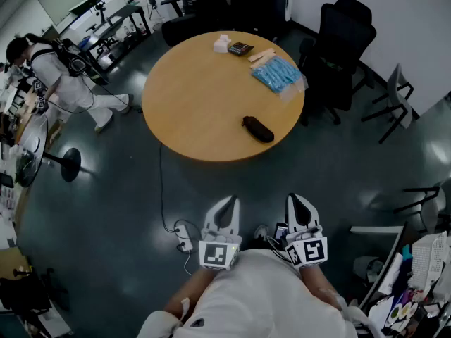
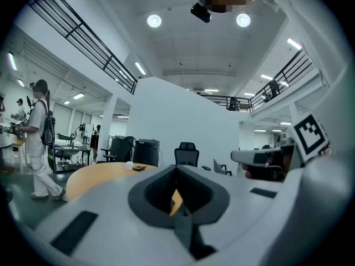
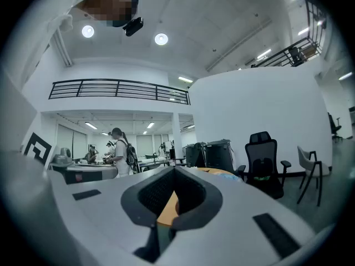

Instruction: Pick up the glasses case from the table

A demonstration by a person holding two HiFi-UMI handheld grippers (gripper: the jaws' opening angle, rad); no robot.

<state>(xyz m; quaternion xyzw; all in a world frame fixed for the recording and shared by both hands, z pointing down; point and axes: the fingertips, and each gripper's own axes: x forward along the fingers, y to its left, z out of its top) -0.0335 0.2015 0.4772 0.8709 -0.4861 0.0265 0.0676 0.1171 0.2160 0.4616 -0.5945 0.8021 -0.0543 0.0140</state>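
The glasses case, dark and oblong, lies near the front right edge of a round wooden table. Both grippers are held close to the person's body, well short of the table and apart from the case. My left gripper has its jaws together with nothing between them, and so does my right gripper. In the left gripper view the shut left gripper points level toward the table. The right gripper is also shut in its own view. The case shows in neither gripper view.
On the table's far side lie a calculator, a small white box, wooden sticks and a blue packet. Black office chairs stand at the right. A person stands far left. A cable runs across the floor.
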